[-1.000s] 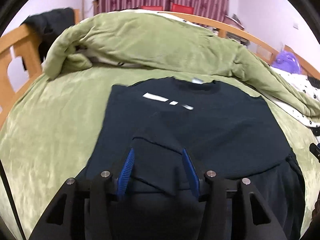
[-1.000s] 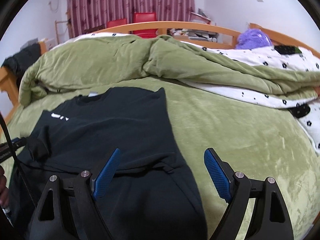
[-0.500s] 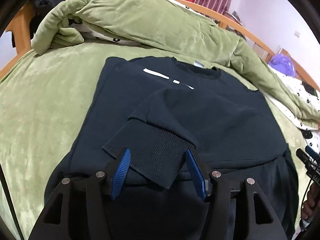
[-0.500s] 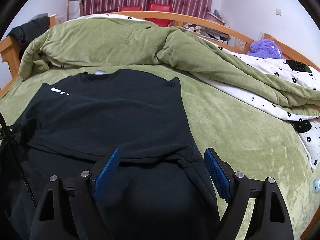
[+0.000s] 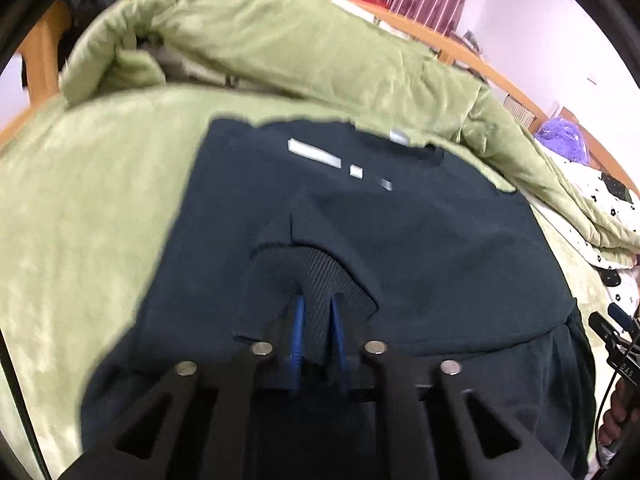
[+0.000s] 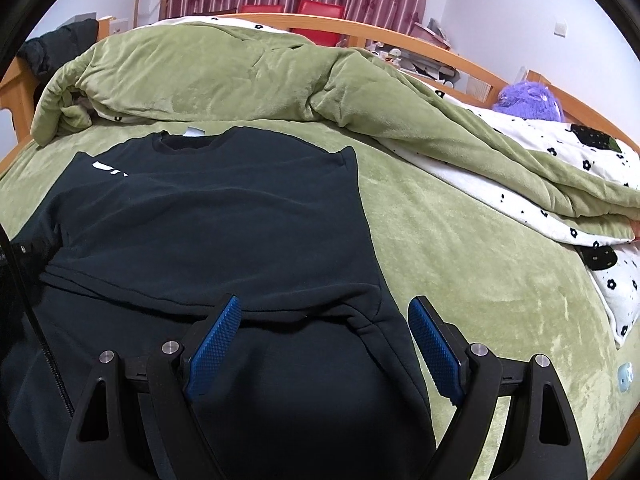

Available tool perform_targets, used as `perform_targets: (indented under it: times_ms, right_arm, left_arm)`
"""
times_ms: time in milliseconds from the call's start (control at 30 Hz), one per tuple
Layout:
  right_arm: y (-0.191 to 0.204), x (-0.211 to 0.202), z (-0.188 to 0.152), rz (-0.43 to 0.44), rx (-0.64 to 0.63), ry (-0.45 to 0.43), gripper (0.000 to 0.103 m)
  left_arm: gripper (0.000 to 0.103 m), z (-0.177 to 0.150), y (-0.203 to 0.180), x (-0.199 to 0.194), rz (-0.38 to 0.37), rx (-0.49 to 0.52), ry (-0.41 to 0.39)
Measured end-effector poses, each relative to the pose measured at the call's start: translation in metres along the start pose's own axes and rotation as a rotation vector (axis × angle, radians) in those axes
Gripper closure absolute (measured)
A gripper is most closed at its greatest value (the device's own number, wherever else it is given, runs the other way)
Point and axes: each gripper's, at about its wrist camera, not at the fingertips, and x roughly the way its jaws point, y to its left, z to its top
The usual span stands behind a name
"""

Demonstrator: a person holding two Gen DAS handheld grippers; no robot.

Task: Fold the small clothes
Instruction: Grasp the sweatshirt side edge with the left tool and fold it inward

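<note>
On the green bed cover (image 5: 88,208), one dark sweatshirt (image 5: 420,248) lies flat, collar toward the heaped green quilt (image 5: 280,52); three white marks (image 5: 316,154) cross its chest. My left gripper (image 5: 317,320) pinches the ribbed cuff (image 5: 316,276) of one sleeve, folded over the body, its two blue pads nearly together. My right gripper (image 6: 324,344) hovers with its two pads (image 6: 216,340) spread wide over the sweatshirt's right side, holding nothing. Farther right: one purple plush toy (image 6: 528,98) and two red chairs (image 6: 320,10) behind the bed rail.
</note>
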Motion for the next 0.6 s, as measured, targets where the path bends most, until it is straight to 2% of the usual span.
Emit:
perform_targets:
  times_ms: [133,333,467,567,600]
  right_arm:
    - [-0.001,-0.001,0.0,0.0,0.005,-0.004,0.018]
    - [0.0,0.003,-0.001,-0.008,0.001,0.005,0.018]
    - [0.003,0.005,-0.001,-0.015,-0.011,0.007,0.018]
    - [0.006,0.006,-0.001,-0.021,-0.022,0.009,0.018]
    - [0.007,0.006,-0.001,-0.023,-0.026,0.009,0.018]
  left_arm:
    - [0.092,0.015,0.014,-0.018,0.047,-0.027,-0.075]
    - [0.095,0.034,0.055,-0.03,0.145,-0.112,-0.141]
    - [0.095,0.033,0.076,-0.024,0.103,-0.188,-0.078]
    - [0.092,0.026,0.074,-0.017,0.086,-0.17,-0.023]
    - [0.087,0.024,0.071,-0.015,0.07,-0.157,-0.005]
